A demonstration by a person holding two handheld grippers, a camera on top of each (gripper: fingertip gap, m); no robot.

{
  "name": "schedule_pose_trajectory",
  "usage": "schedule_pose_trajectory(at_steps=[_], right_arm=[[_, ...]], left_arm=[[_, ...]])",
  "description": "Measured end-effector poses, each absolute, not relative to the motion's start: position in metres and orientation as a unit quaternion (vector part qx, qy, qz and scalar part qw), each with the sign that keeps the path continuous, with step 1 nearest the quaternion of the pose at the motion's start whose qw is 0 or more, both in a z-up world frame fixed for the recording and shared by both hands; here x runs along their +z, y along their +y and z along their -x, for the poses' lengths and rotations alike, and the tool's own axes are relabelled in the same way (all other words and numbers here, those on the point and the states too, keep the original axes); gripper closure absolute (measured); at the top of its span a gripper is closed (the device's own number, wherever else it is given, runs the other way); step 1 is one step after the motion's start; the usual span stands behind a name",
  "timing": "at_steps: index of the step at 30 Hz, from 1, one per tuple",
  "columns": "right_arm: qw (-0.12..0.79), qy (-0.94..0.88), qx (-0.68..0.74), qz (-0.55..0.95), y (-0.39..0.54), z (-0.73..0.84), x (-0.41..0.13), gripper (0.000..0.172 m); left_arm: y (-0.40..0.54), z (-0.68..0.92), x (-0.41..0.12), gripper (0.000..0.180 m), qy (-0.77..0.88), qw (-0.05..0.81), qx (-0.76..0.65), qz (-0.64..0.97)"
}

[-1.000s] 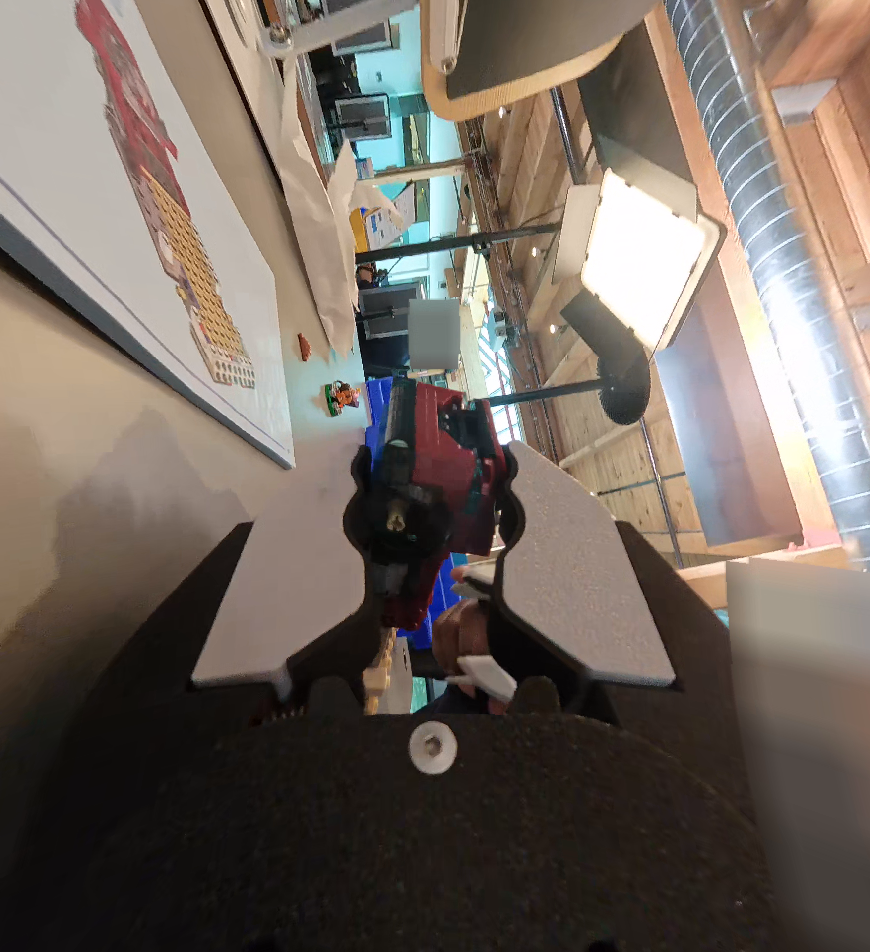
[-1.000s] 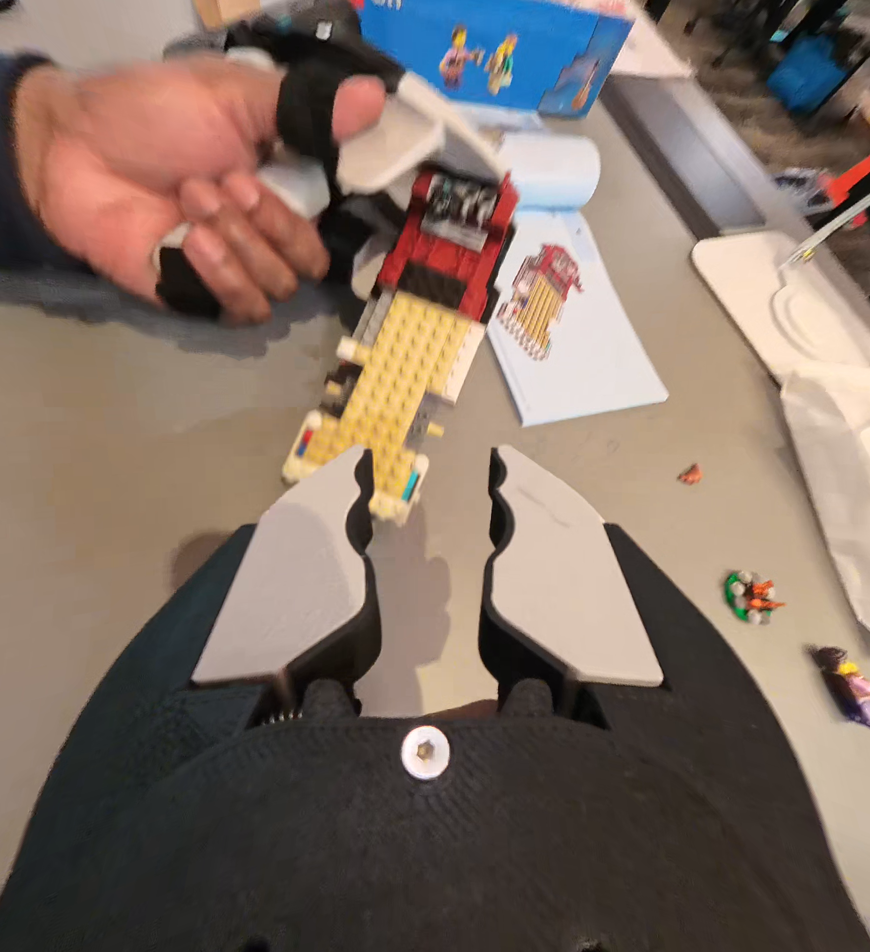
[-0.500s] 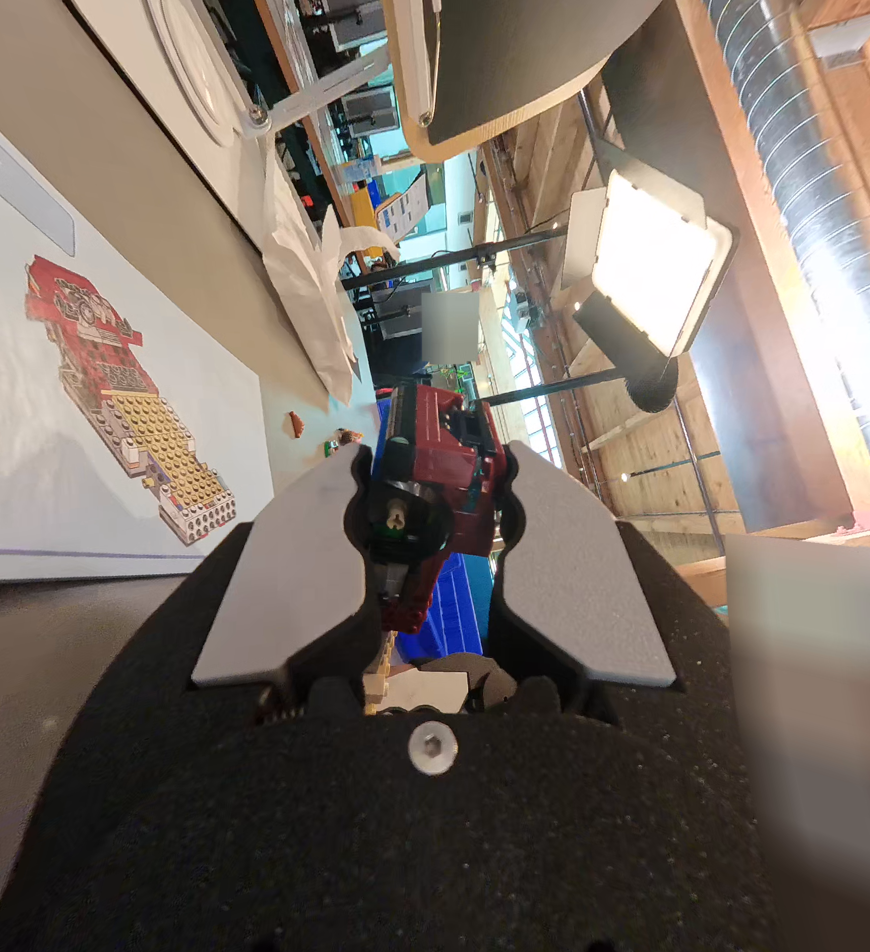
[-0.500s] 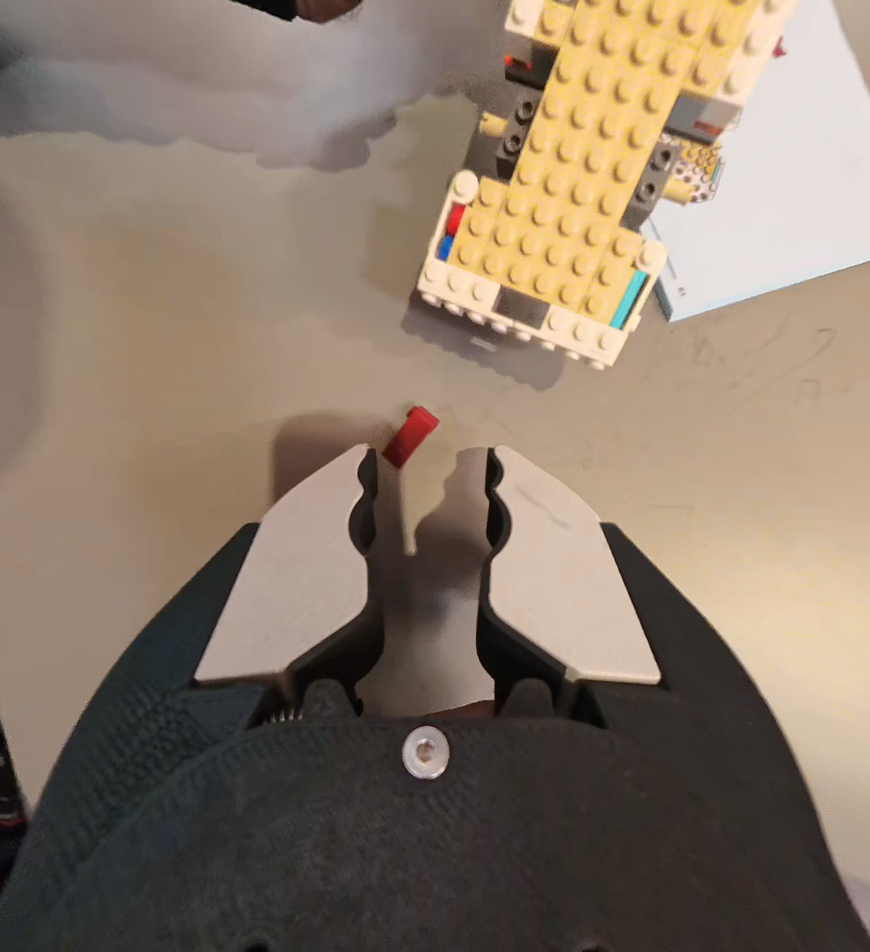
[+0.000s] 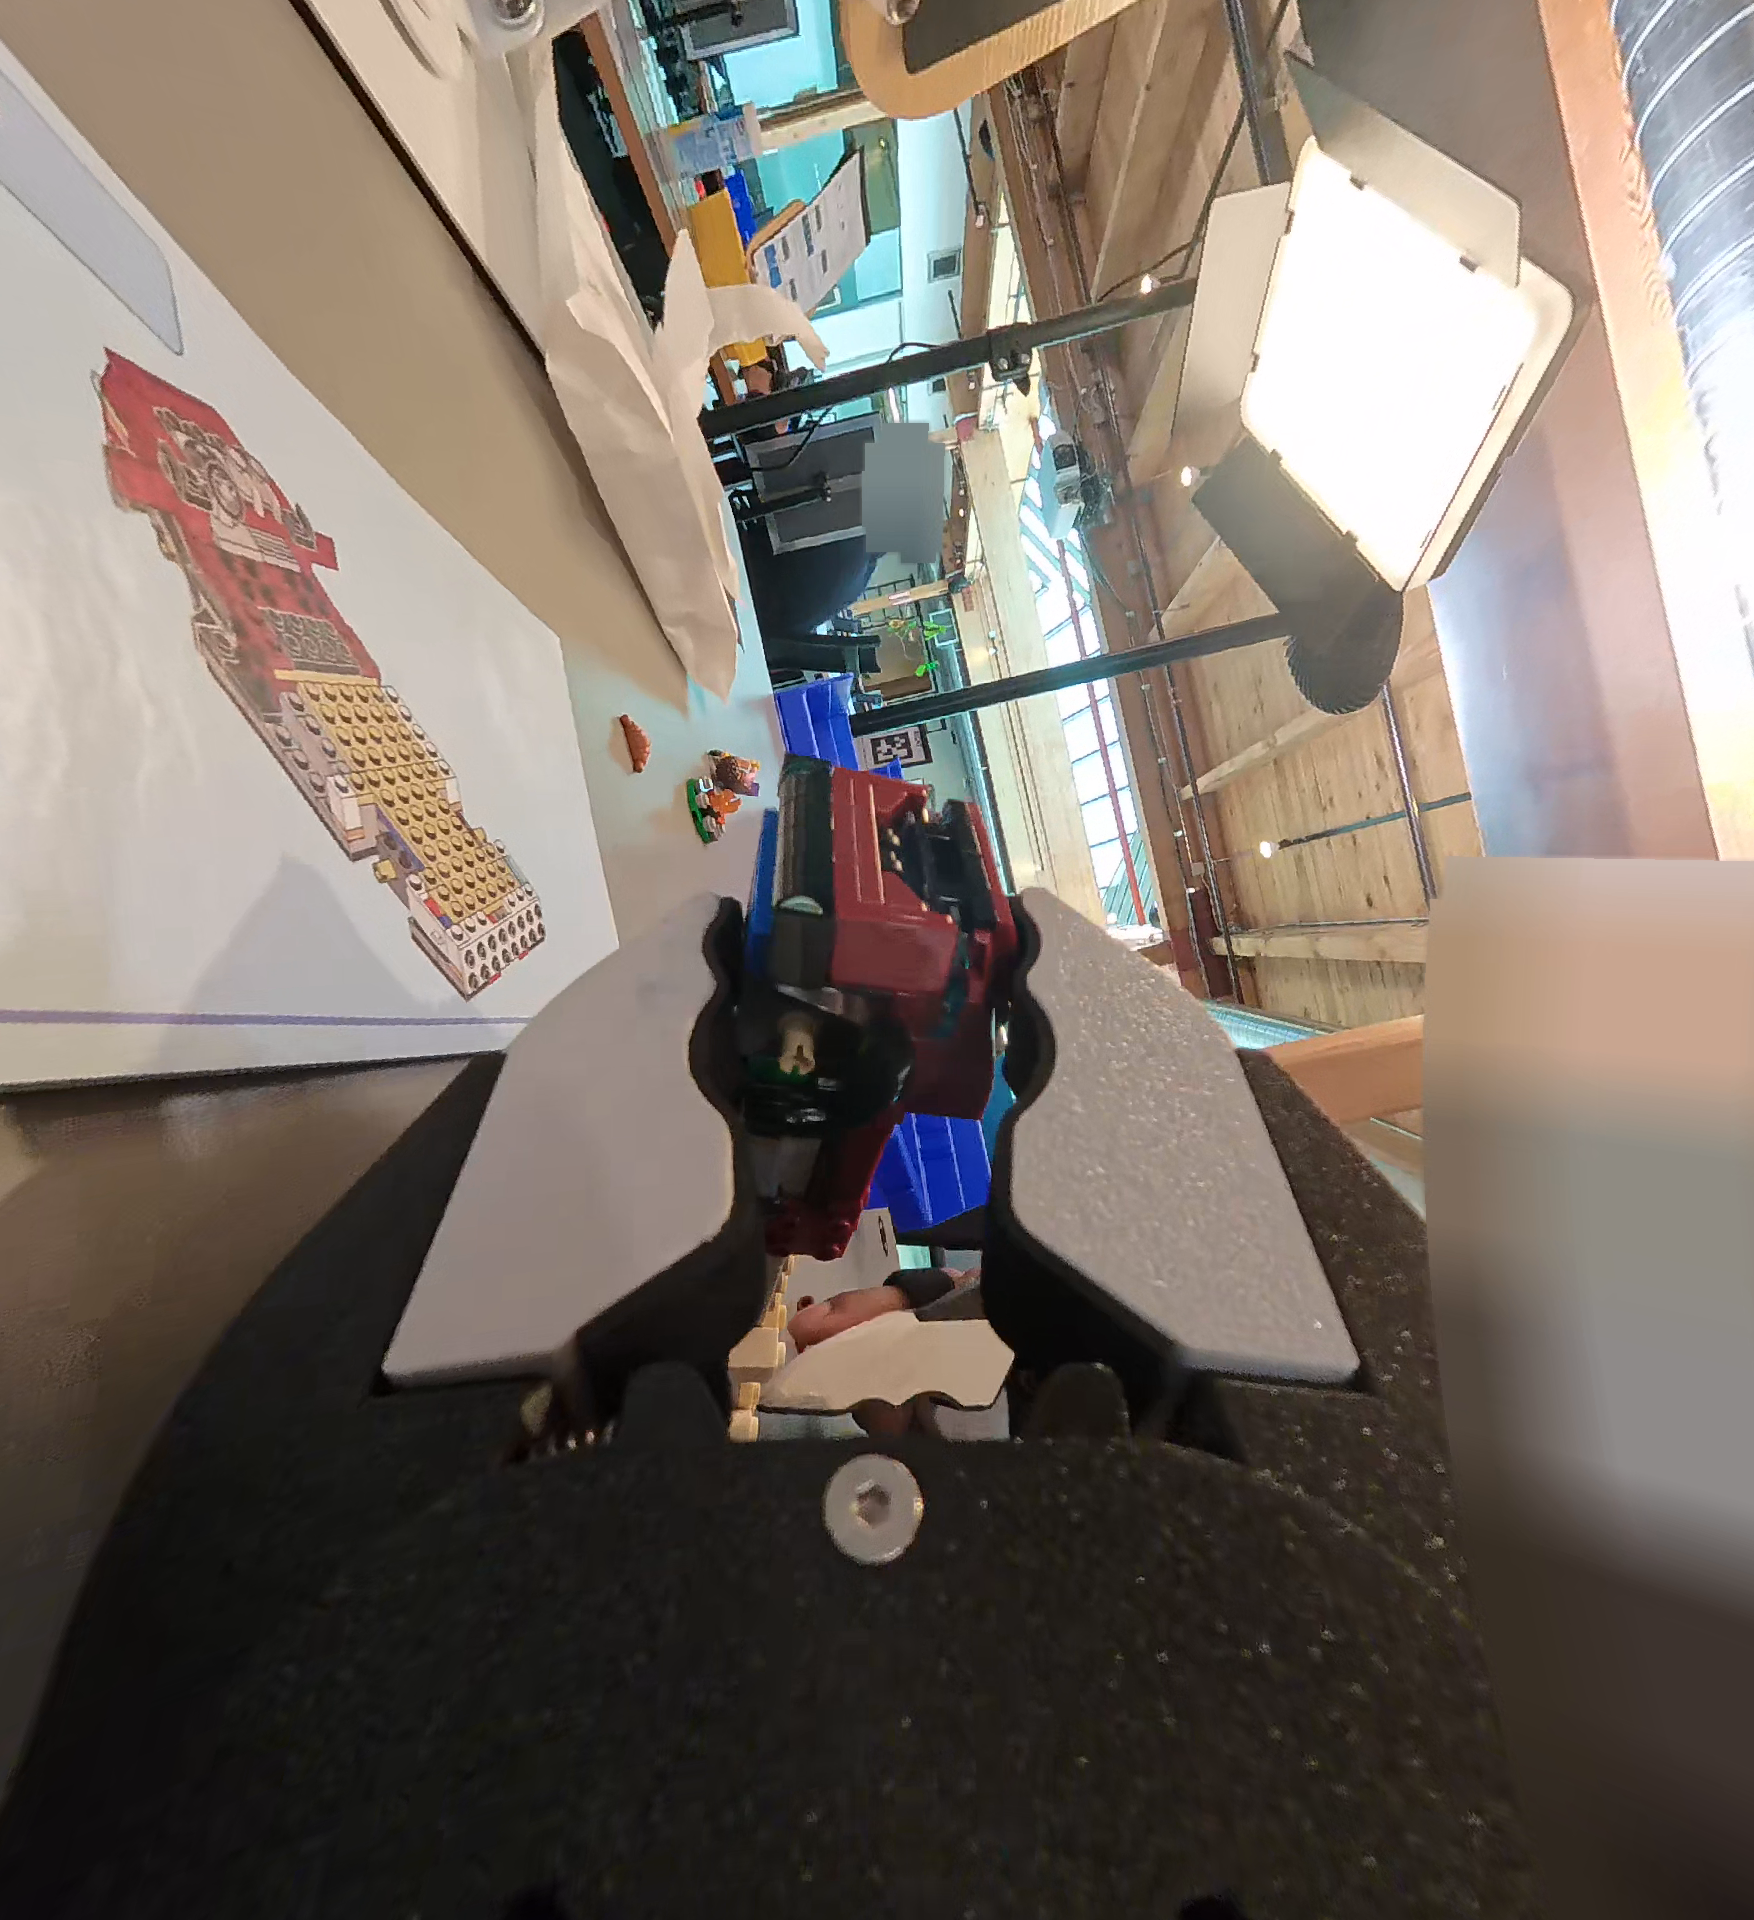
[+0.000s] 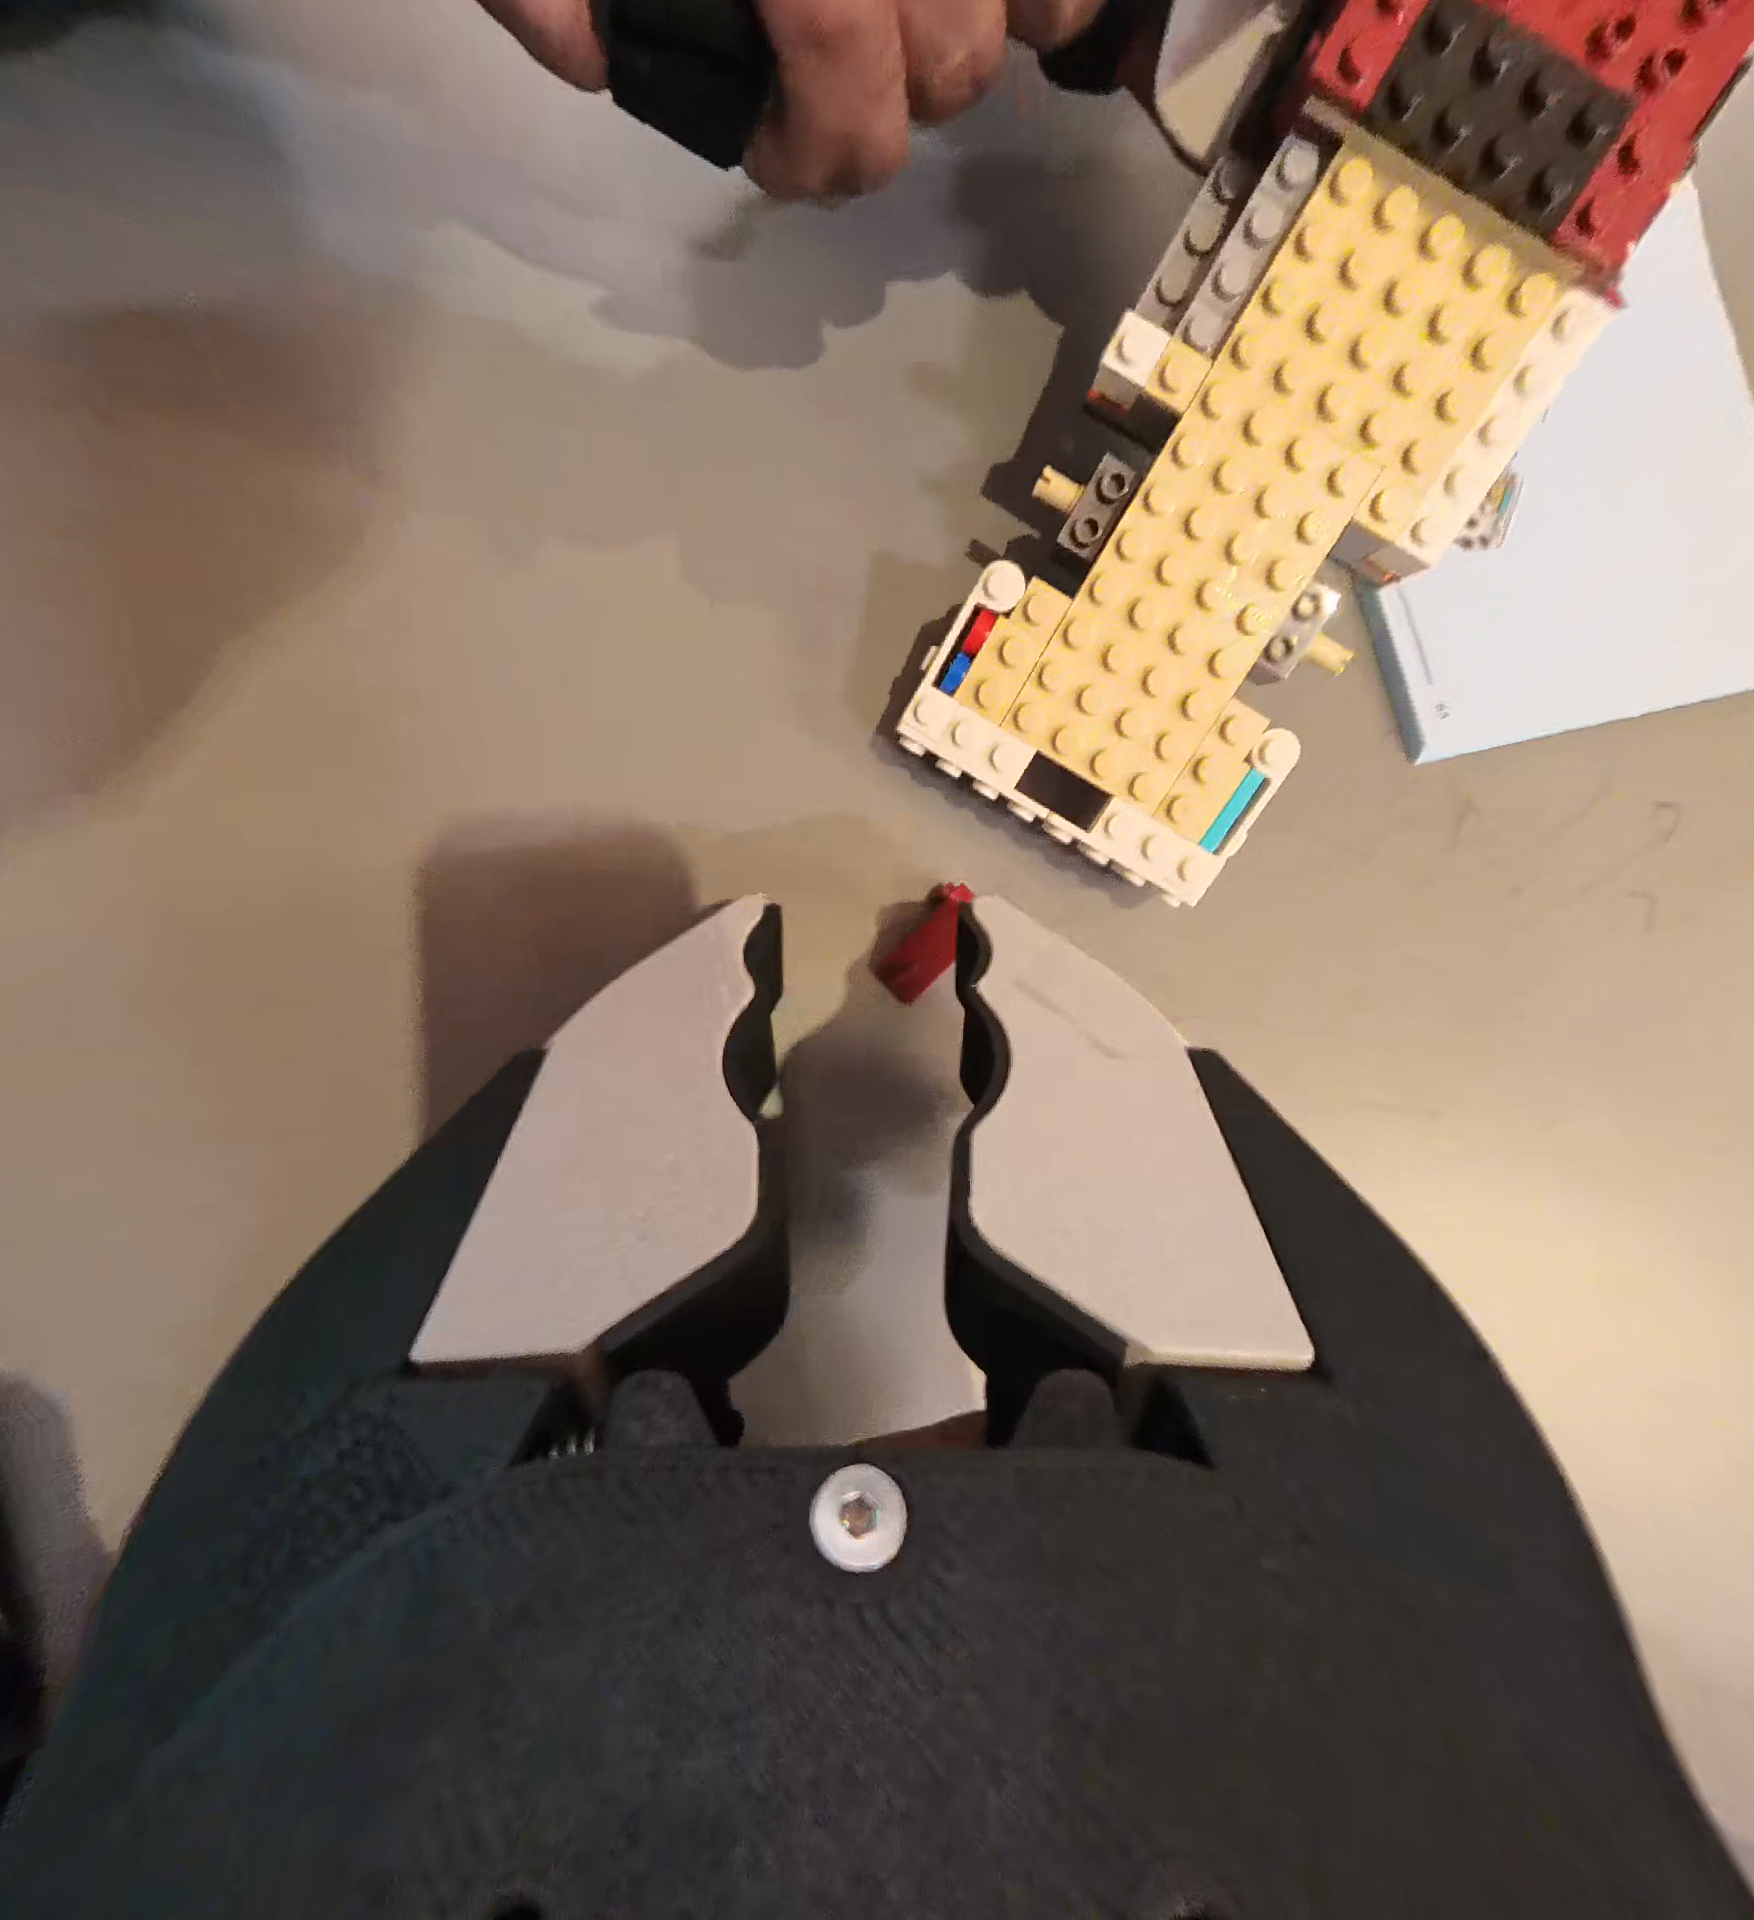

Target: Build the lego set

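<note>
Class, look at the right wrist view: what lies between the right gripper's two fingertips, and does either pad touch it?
A small red brick lies on the table between the right gripper's fingertips. It sits against the right-hand pad; a gap separates it from the other.

White instruction sheet [image 5: 229, 727] at left | crumpled paper bag [image 5: 644, 457] upper centre | bright lamp panel [image 5: 1372, 364] upper right

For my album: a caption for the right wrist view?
Open fingers straddle a small red brick on the table, near a tan-decked brick model.
</note>
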State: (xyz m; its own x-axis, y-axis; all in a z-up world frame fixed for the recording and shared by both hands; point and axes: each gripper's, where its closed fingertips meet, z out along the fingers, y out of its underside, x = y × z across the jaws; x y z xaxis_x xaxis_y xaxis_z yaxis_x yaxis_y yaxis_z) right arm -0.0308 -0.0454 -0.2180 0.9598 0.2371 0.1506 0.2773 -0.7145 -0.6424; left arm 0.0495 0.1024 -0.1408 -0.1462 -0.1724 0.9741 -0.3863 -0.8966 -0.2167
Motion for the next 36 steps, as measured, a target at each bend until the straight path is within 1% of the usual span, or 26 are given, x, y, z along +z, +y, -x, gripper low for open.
schedule_pose_trajectory(at_steps=[4, 16, 20, 31, 36], right_arm=[[0.352, -0.108, -0.025, 0.93, -0.044, 0.028, -0.219, 0.135], [0.346, -0.055, -0.033, 0.936, -0.043, 0.025, -0.226, 0.133], [0.35, -0.033, -0.009, 0.936, -0.044, 0.026, -0.228, 0.136], [0.366, -0.063, 0.005, 0.929, -0.035, 0.039, -0.223, 0.136], [0.363, -0.072, -0.015, 0.929, -0.028, 0.034, -0.226, 0.136]], left_arm=[[0.1, -0.045, -0.137, 0.133, -0.232, 0.07, 0.733, -0.635], [0.097, -0.041, -0.139, 0.133, -0.234, 0.082, 0.732, -0.634], [0.094, -0.041, -0.139, 0.133, -0.238, 0.088, 0.732, -0.632], [0.101, -0.04, -0.14, 0.133, -0.229, 0.076, 0.733, -0.636], [0.104, -0.039, -0.142, 0.133, -0.224, 0.076, 0.735, -0.635]])
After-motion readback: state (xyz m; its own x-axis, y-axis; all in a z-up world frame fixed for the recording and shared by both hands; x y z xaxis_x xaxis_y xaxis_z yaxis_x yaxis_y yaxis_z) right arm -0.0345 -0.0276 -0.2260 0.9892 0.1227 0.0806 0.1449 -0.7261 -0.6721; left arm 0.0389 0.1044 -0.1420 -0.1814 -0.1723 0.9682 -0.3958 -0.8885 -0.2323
